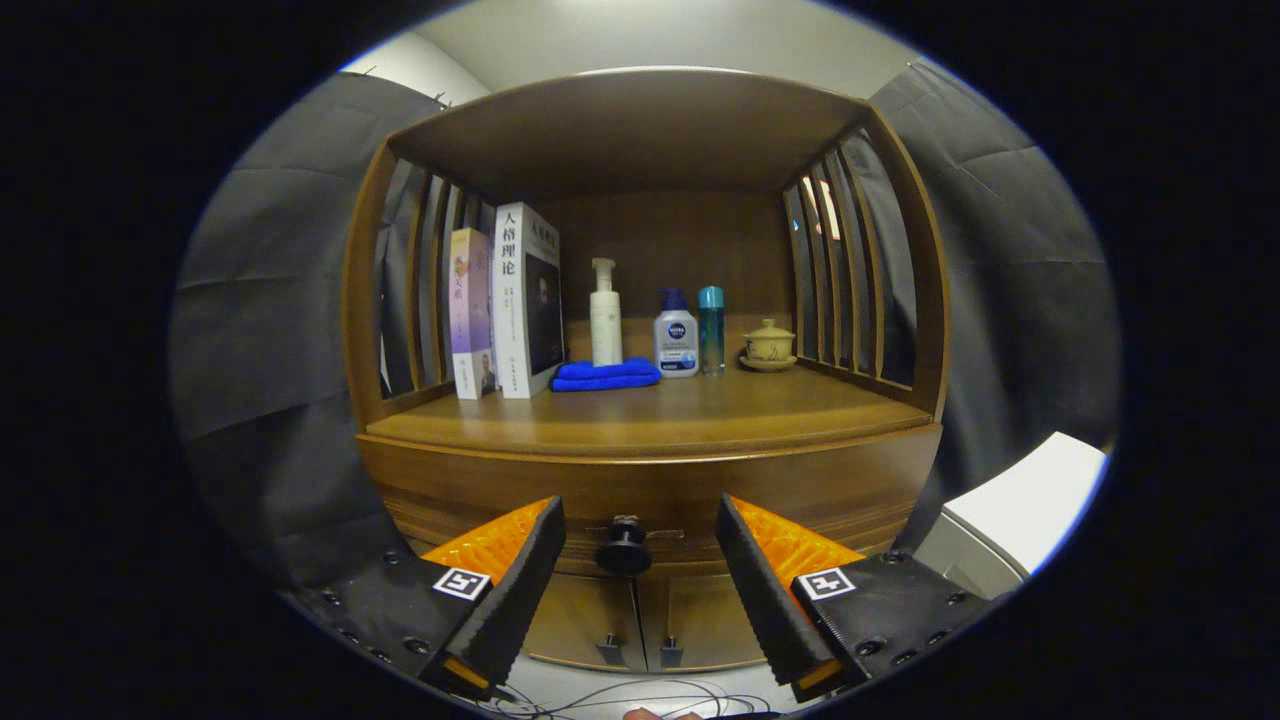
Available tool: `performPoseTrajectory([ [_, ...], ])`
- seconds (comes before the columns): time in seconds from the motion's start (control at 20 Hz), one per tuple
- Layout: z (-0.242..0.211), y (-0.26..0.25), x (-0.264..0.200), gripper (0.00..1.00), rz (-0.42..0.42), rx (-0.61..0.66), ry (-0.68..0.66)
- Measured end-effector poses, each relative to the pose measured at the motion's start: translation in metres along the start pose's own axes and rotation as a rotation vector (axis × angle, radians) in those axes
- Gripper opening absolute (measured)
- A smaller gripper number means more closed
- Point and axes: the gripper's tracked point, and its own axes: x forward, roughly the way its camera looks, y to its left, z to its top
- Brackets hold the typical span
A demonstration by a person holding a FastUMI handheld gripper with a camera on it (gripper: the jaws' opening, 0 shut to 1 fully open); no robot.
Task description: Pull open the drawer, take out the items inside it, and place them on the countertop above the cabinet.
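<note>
A brown wooden cabinet stands ahead with its drawer (800, 495) closed under the countertop (700, 415). The drawer's round dark knob (624, 548) sits in the gap between my fingers, a little beyond their tips. My gripper (640, 525) is open, with nothing touching either finger. The drawer's contents are hidden behind its front. Below the drawer, two small cabinet doors (640, 625) are closed.
On the countertop stand two upright books (505, 305), a folded blue cloth (605, 375), a white pump bottle (605, 315), a blue-capped bottle (676, 335), a teal bottle (711, 330) and a lidded cup (768, 345). A white object (1020, 505) stands to the right. Cables (620, 695) lie on the floor.
</note>
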Motion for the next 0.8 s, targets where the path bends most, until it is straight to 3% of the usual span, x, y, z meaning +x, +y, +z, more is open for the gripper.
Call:
performPoseTrajectory([
  [0.3, -0.031, 0.006, 0.035, 0.96, 0.016, 0.047, 0.077],
  [0.8, -0.065, -0.003, 0.067, 0.95, -0.017, -0.027, 0.13],
])
